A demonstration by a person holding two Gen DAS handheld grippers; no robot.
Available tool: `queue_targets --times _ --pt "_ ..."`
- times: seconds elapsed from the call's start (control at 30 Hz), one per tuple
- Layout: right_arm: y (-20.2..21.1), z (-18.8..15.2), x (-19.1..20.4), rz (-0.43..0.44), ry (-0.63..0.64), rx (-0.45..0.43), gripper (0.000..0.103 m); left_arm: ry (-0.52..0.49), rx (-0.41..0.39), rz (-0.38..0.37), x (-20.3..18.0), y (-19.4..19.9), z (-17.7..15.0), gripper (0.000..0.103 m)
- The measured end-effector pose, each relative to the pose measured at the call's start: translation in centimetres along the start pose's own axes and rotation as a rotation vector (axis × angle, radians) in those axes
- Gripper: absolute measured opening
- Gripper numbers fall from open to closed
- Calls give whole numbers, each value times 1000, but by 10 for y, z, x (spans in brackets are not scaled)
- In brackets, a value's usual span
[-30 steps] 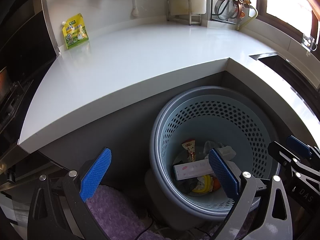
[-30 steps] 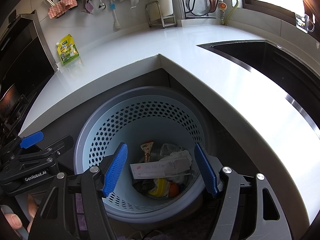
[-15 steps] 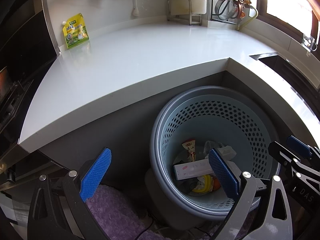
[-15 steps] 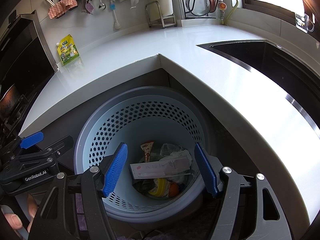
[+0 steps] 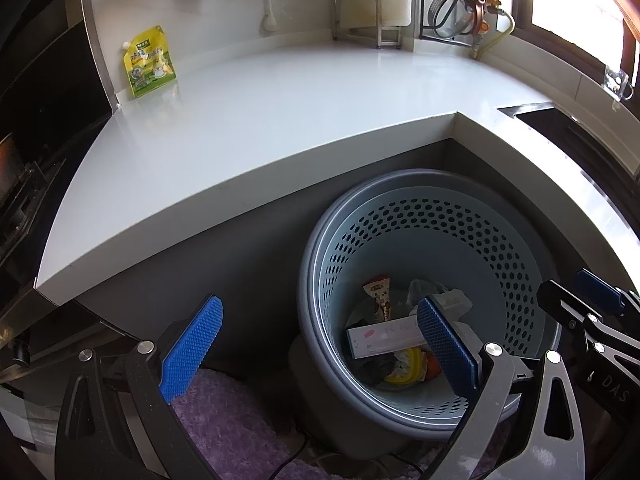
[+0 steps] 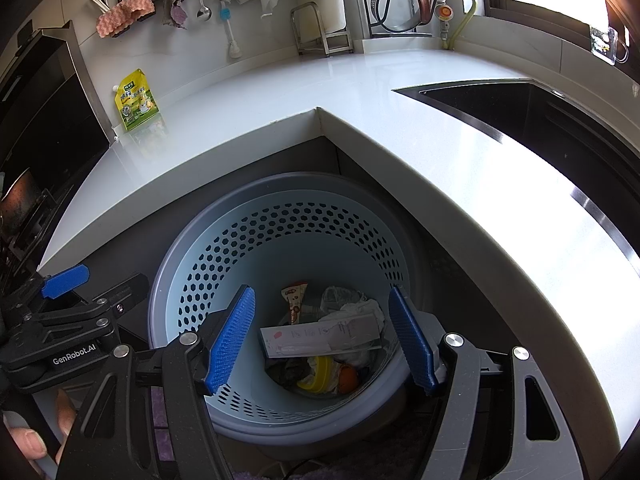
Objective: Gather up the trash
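Both grippers, left gripper and right gripper, gape wide and empty above the perforated bin holding trash; only the right wrist view shows fingertips.

both wrist views downward, sharing bin

The bin stood tucked under the inner corner of the counter, whose edge overhung its far rim. Its mouth lay open from above and in front; trash covered only its bottom.
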State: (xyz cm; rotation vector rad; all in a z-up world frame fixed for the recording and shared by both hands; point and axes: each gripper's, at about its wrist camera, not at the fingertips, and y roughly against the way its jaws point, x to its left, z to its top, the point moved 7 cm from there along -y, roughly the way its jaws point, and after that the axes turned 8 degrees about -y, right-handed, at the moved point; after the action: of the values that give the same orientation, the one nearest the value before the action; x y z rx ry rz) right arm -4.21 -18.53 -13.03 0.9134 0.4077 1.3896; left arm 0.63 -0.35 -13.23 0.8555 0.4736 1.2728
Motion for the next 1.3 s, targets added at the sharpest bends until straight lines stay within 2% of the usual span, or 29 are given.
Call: queue_targets --times 1.3 --pt "1 1 0 0 0 0 67 18 21 3 1 -3 -1 96"
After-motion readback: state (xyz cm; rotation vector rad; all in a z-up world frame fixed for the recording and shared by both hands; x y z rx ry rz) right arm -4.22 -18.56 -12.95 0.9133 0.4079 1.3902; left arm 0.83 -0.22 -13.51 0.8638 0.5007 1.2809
